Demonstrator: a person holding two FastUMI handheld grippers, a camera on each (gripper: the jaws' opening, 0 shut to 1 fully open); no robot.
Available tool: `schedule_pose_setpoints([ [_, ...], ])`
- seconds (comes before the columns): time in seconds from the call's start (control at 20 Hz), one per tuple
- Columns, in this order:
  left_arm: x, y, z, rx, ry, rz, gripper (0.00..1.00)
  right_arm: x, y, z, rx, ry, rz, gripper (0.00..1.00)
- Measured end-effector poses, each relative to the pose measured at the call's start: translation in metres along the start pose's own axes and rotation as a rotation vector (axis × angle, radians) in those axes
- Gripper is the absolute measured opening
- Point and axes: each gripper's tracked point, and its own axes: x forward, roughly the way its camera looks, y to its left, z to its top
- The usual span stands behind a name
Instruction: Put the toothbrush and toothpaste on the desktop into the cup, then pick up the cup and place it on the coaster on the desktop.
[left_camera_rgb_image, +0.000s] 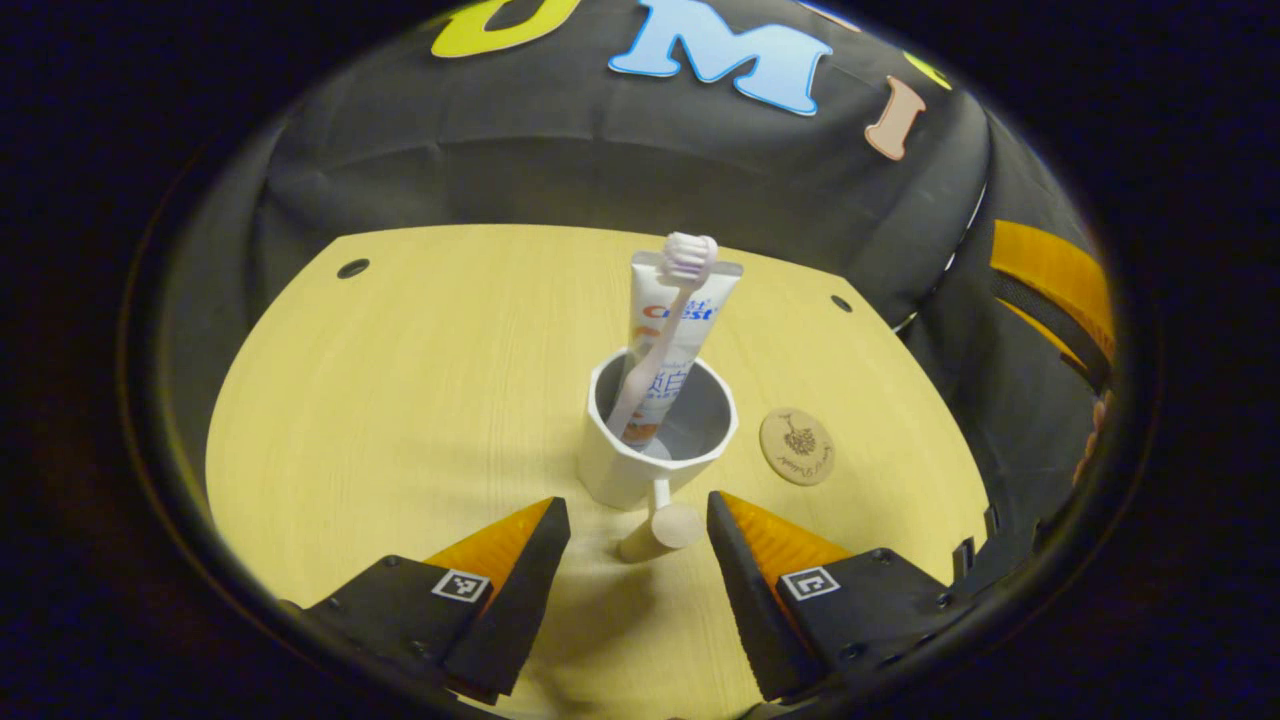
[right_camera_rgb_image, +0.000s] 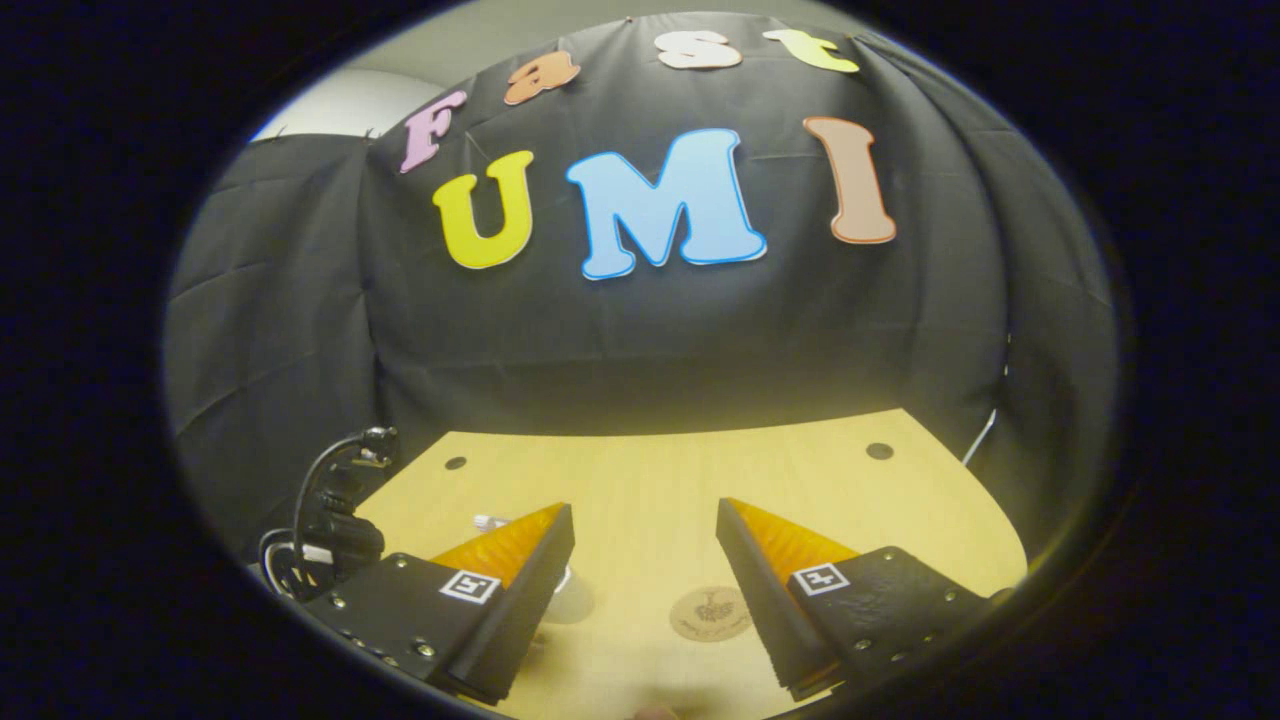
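Toothbrush (left_camera_rgb_image: 660, 330) and toothpaste tube (left_camera_rgb_image: 678, 330) upright in white cup (left_camera_rgb_image: 655, 435) mid-tabletop (left_camera_rgb_image: 400, 400); coaster (left_camera_rgb_image: 797, 447) just beside. Left gripper (left_camera_rgb_image: 638, 525) wide, flanking cup handle (left_camera_rgb_image: 662, 525). Right gripper (right_camera_rgb_image: 645, 535) wide, empty.

Desktop (left_camera_rgb_image: 420, 400): pale wood-grain surface, smooth, low sheen. Cup (left_camera_rgb_image: 625, 470): white, smooth, matt, plastic- or ceramic-looking; its handle (left_camera_rgb_image: 662, 528) ends in a pale wooden-looking peg. Toothpaste (left_camera_rgb_image: 668, 330): glossy plastic tube. Toothbrush (left_camera_rgb_image: 650, 350): smooth pale plastic handle, soft bristled head. Coaster (left_camera_rgb_image: 797, 446), right of the cup: matt light wood disc, engraved. Booth wall (right_camera_rgb_image: 650, 340), far side: matt black cloth, creased.
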Motion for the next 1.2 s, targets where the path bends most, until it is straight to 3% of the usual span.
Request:
schedule_pose_setpoints([
  [0.05,0.003,0.001,0.0,0.008,0.016,0.005,0.9,-0.003,-0.006,-0.003,0.005,0.007,-0.012,0.91],
  [0.1,0.007,-0.001,-0.001,0.008,0.03,0.006,0.94,-0.006,-0.012,-0.006,0.009,0.012,-0.025,0.91],
  [0.2,0.018,-0.002,-0.002,-0.003,0.065,0.006,0.88,-0.01,-0.023,-0.011,0.021,0.022,-0.045,0.91],
  [0.25,0.022,-0.001,-0.004,-0.013,0.083,0.01,0.77,-0.013,-0.028,-0.013,0.029,0.026,-0.053,0.91],
  [0.3,0.026,0.0,-0.004,-0.019,0.096,0.015,0.87,-0.016,-0.033,-0.014,0.035,0.03,-0.063,0.91],
  [0.35,0.032,-0.002,-0.006,-0.035,0.114,0.006,0.75,-0.019,-0.038,-0.018,0.04,0.036,-0.072,0.91],
  [0.6,0.042,-0.006,-0.014,-0.056,0.161,0.014,0.64,-0.03,-0.059,-0.028,0.07,0.058,-0.115,0.91],
  [0.7,0.042,-0.007,-0.016,-0.038,0.177,0.025,0.53,-0.035,-0.067,-0.03,0.081,0.059,-0.13,0.91],
  [0.8,0.045,-0.007,-0.016,-0.027,0.176,0.032,0.54,-0.038,-0.072,-0.032,0.086,0.059,-0.143,0.91],
  [1.05,0.044,0.007,-0.015,0.06,0.186,0.13,0.34,-0.045,-0.081,-0.038,0.1,0.066,-0.158,0.91],
  [1.2,0.047,0.004,-0.013,0.081,0.158,0.145,0.34,-0.05,-0.086,-0.038,0.108,0.056,-0.171,0.91],
])
